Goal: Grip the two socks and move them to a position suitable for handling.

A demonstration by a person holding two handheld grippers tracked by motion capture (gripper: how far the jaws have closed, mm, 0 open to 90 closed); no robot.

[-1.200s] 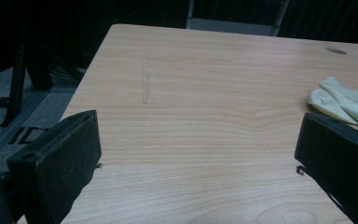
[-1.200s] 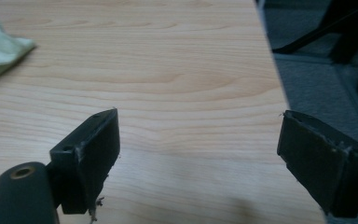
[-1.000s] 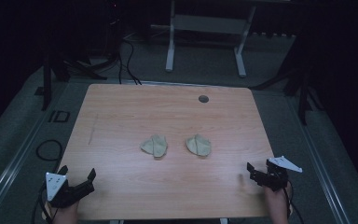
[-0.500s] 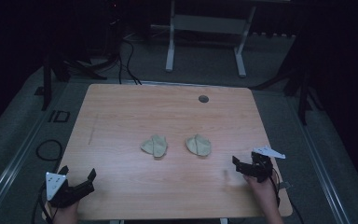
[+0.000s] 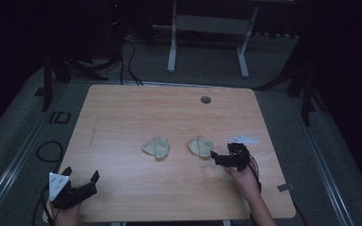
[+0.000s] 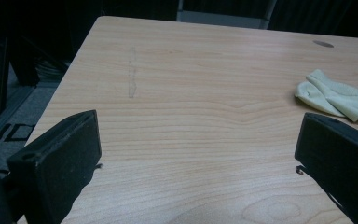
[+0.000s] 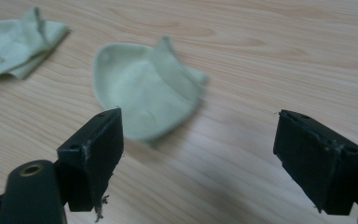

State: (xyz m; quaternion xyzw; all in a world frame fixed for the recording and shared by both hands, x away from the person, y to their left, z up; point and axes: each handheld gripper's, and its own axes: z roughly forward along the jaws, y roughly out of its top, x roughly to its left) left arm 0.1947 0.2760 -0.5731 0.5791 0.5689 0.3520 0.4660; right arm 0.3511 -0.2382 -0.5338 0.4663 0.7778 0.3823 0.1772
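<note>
Two pale green folded cloths lie mid-table: the left cloth point(image 5: 156, 147) and the right cloth point(image 5: 200, 145). My right gripper point(image 5: 220, 157) is open, its jaws spread wide, just right of the right cloth and pointing at it. In the right gripper view the right cloth point(image 7: 148, 88) lies just past my right gripper point(image 7: 212, 144), with the left cloth point(image 7: 14, 41) at the upper left. My left gripper point(image 5: 81, 180) rests open at the table's front left corner. The left gripper view shows my left gripper point(image 6: 200, 154) over bare wood, a cloth point(image 6: 335, 95) far to the right.
The wooden table point(image 5: 122, 113) has a round cable hole point(image 5: 205, 100) near its far edge. A faint pencil-like line point(image 6: 131, 70) marks the wood at the left. A white-legged stand point(image 5: 207, 42) and cables sit on the dark floor beyond.
My right gripper has moved from the table's right front edge leftward and forward, up to the right cloth. The left gripper has stayed still.
</note>
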